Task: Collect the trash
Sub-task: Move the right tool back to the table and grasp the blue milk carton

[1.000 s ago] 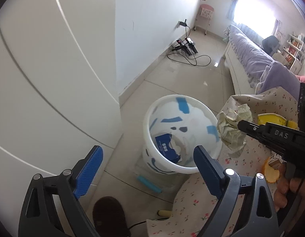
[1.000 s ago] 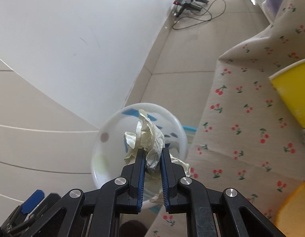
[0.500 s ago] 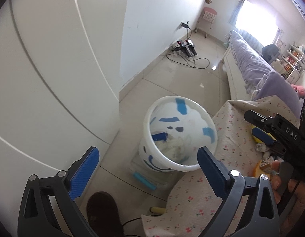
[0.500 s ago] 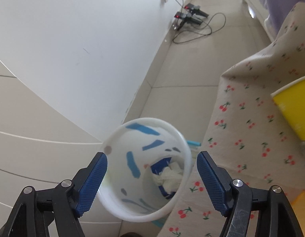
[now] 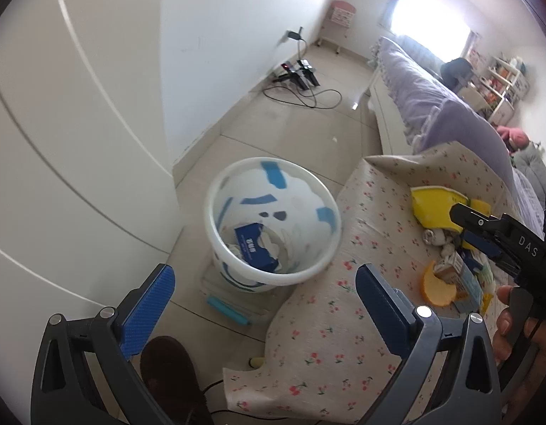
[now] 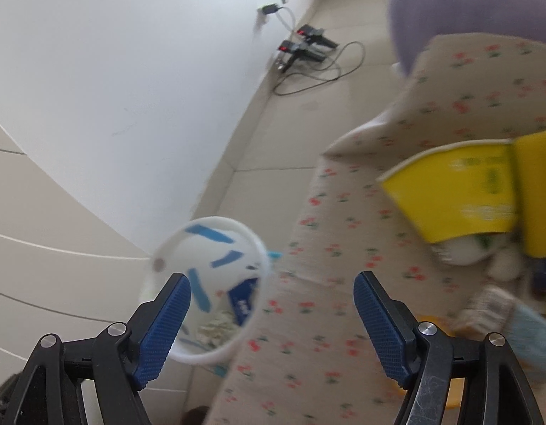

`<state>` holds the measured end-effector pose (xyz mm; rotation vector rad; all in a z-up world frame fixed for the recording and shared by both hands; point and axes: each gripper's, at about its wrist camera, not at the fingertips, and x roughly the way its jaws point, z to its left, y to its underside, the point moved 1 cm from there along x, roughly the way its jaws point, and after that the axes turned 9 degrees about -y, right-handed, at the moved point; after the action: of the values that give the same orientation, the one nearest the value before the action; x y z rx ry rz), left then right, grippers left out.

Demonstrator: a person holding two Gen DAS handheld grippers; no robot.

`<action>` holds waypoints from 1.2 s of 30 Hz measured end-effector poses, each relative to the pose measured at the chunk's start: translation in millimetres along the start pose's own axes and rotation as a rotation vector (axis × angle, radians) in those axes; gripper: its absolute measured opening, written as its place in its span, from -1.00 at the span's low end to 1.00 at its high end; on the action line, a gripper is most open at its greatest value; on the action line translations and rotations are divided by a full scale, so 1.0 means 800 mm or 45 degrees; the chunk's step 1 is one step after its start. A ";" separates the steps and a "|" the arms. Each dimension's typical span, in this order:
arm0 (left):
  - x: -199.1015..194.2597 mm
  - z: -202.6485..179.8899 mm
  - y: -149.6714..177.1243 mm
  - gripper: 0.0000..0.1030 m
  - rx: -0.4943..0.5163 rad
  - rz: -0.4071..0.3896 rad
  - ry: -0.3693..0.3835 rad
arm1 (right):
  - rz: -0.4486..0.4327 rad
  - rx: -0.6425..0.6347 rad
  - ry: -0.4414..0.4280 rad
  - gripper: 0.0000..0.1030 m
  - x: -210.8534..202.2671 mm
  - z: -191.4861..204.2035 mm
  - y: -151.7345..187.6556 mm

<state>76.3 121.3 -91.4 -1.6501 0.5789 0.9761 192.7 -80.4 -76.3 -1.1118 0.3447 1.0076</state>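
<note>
Left wrist view. Pale tiled floor (image 5: 273, 120), white wall and a curved white cabinet front on the left. A power strip with cables (image 5: 297, 74) lies on the floor by the wall; a bed with purple cover (image 5: 432, 106) runs along the right, under a bright window. The table, under a cherry-print cloth (image 5: 343, 318), fills the lower right. The white bin with blue marks (image 5: 273, 226) stands on the floor just beside the table edge; inside it lie a blue carton (image 5: 253, 246) and crumpled paper (image 5: 276, 244). On the cloth: a yellow box (image 5: 432, 209), an orange piece (image 5: 437, 288) and mixed scraps, too cluttered to name. Left gripper (image 5: 262, 290): jaws spread to their widest, nothing between them. The right gripper (image 5: 492, 233) reaches in from the right above the scraps, a hand (image 5: 513, 329) on its handle.

Right wrist view, motion-blurred. Same wall, floor and power strip (image 6: 301, 49). Bin (image 6: 205, 294) at lower left beside the cloth (image 6: 326, 318); yellow box (image 6: 457, 194) at right. Right gripper (image 6: 273, 315): jaws wide apart and empty.

Change from a second ago: the right jaws were then clamped on the crumpled paper above the bin; they have just been opening, and the paper now lies in the bin. The left jaws have also just been opening, a little. Both views now take in more of the table.
</note>
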 end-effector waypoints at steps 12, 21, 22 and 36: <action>0.007 -0.066 0.015 1.00 0.122 0.055 0.057 | 0.045 0.132 0.197 0.58 -0.057 -0.104 0.008; 0.015 -0.110 0.023 1.00 0.175 0.099 0.101 | 0.107 0.206 0.281 0.59 -0.087 -0.161 0.022; 0.016 -0.113 0.024 1.00 0.180 0.104 0.105 | 0.120 0.206 0.286 0.59 -0.087 -0.166 0.023; 0.032 -0.122 0.034 1.00 0.206 0.152 0.090 | 0.343 0.101 0.329 0.60 -0.037 -0.196 0.042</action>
<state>99.0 23.4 -119.4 -1.5240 0.7911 0.9341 186.4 -227.6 -145.3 -1.1453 0.7526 1.0768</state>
